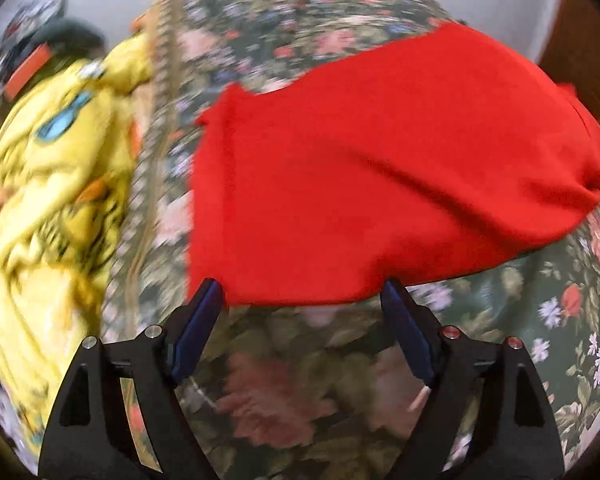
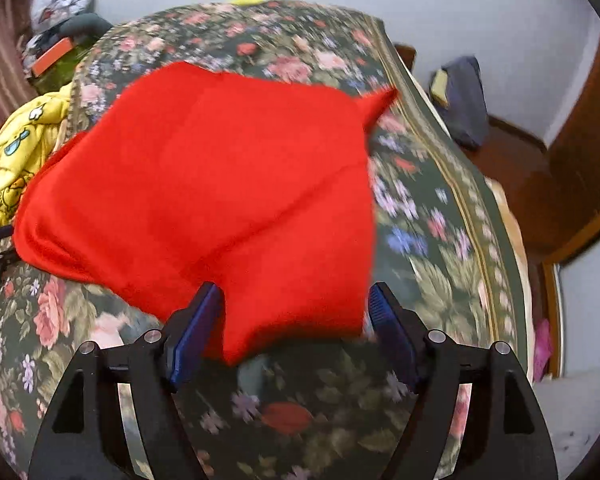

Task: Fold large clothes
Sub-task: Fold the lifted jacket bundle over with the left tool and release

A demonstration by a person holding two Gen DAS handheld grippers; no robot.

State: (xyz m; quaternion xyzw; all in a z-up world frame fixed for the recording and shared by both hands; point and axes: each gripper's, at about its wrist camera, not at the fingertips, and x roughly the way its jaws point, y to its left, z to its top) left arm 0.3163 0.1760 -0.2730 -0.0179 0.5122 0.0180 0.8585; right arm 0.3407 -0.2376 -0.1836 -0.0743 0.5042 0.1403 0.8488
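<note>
Cloth fills the middle of both views: a red garment [image 1: 380, 160] lies spread on a bed covered by a floral bedspread [image 1: 280, 392]. In the left wrist view its near hem runs from about 8 o'clock to 4 o'clock, just above the fingertips of the left gripper [image 1: 304, 292]. That gripper's jaws stand wide apart, blue pads [image 1: 196, 336] facing each other, with only bedspread between them lower down; the hem sits at the level of the tips, and no pad presses on it. A yellow printed garment [image 1: 52, 208] lies bunched at 9 o'clock, beside the bedspread's patterned border.

In the right wrist view the red garment [image 2: 204, 192] spreads from 9 o'clock toward 1 o'clock, with a pointed corner at about 1 o'clock and a lower flap hanging down toward 6 o'clock. This flap reaches between the fingers of the right gripper [image 2: 296, 300], whose jaws are also spread; the flap lies against or just beside the left-hand pad [image 2: 192, 340], and whether they touch cannot be told through the blur. A dark blue bundle [image 2: 460, 100] rests at 2 o'clock beyond the bed's edge, near brown wooden furniture [image 2: 572, 160].
</note>
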